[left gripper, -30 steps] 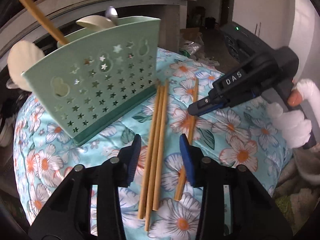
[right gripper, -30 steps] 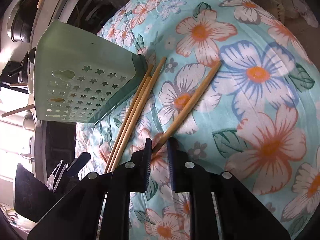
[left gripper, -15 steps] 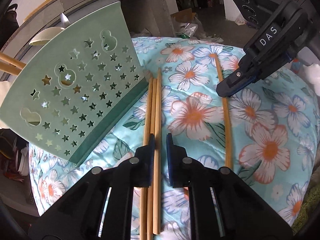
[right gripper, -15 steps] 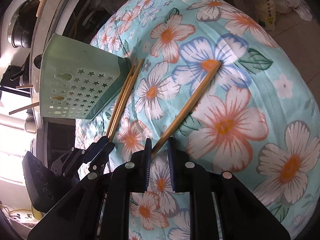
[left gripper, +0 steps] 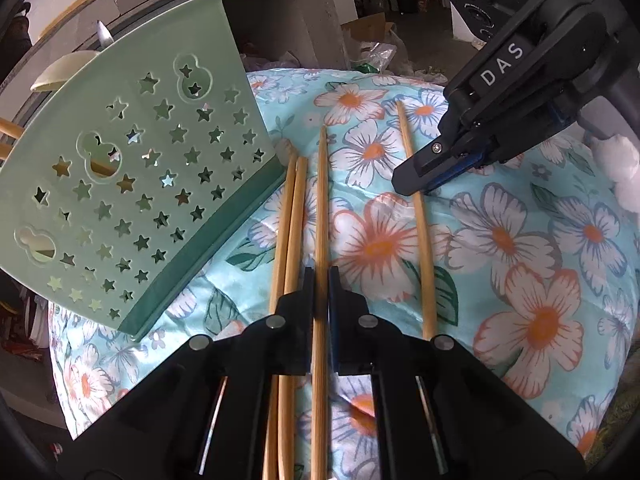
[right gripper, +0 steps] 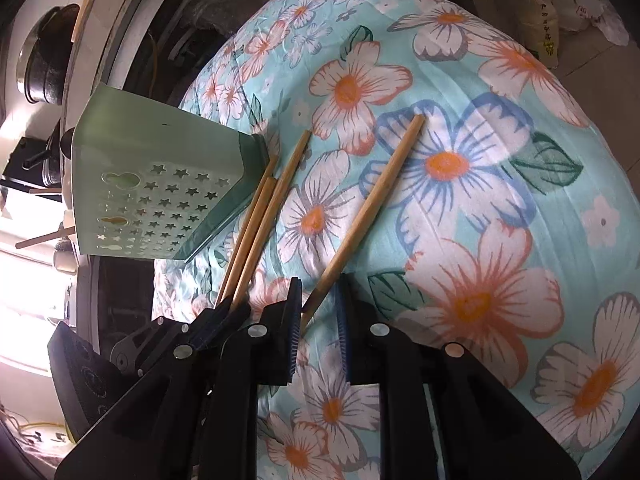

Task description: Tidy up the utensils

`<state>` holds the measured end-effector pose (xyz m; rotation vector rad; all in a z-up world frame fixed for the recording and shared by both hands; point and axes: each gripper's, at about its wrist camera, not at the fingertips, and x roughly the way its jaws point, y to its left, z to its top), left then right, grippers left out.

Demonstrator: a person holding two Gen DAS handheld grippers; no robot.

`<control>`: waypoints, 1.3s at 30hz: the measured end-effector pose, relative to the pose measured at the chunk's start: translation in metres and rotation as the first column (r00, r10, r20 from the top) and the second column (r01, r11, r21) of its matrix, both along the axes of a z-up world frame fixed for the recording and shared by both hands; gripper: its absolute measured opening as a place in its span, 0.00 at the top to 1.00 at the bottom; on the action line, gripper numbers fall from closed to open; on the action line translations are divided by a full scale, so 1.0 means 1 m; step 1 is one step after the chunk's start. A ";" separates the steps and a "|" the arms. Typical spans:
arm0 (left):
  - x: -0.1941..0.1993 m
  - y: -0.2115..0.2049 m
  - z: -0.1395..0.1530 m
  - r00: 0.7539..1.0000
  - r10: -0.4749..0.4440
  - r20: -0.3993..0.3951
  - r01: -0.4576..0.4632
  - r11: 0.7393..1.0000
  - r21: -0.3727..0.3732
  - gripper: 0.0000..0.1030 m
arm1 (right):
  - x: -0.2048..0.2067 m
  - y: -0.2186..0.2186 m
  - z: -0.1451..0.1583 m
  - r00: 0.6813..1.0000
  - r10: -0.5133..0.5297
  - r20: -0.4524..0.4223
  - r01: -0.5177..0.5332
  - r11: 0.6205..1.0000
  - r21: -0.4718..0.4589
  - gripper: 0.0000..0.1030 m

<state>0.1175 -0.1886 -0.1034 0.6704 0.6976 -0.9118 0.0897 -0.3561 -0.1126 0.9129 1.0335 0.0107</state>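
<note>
A rounded surface covered in turquoise cloth printed with white and orange flowers [left gripper: 500, 240] fills the scene. On its left side stands a mint-green plastic utensil holder pierced with star-shaped holes [left gripper: 132, 184]; a pale spoon and wooden handles already poke from its top, so part of the sorting looks done.

Four long wooden chopsticks remain on the cloth. A pair of them [left gripper: 290, 232] lies side by side against the holder's base. A third chopstick [left gripper: 321, 208] sits just right of that pair, and the left gripper [left gripper: 321, 284] is clenched on it near its lower part. The fourth chopstick [right gripper: 368, 208] lies apart to the right; the right gripper [right gripper: 318, 312] straddles its near end, jaws narrowed close to it, though whether the pads press it cannot be told.

None of these four is in the holder yet.

White letters "DAS" are readable on the right gripper's black body.
</note>
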 end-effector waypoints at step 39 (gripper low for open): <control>0.028 0.047 0.019 0.868 0.064 -0.492 -0.179 0.965 -0.190 0.78 | -0.047 0.013 0.015 0.999 0.045 -0.017 -0.047 0.995 -0.084 0.69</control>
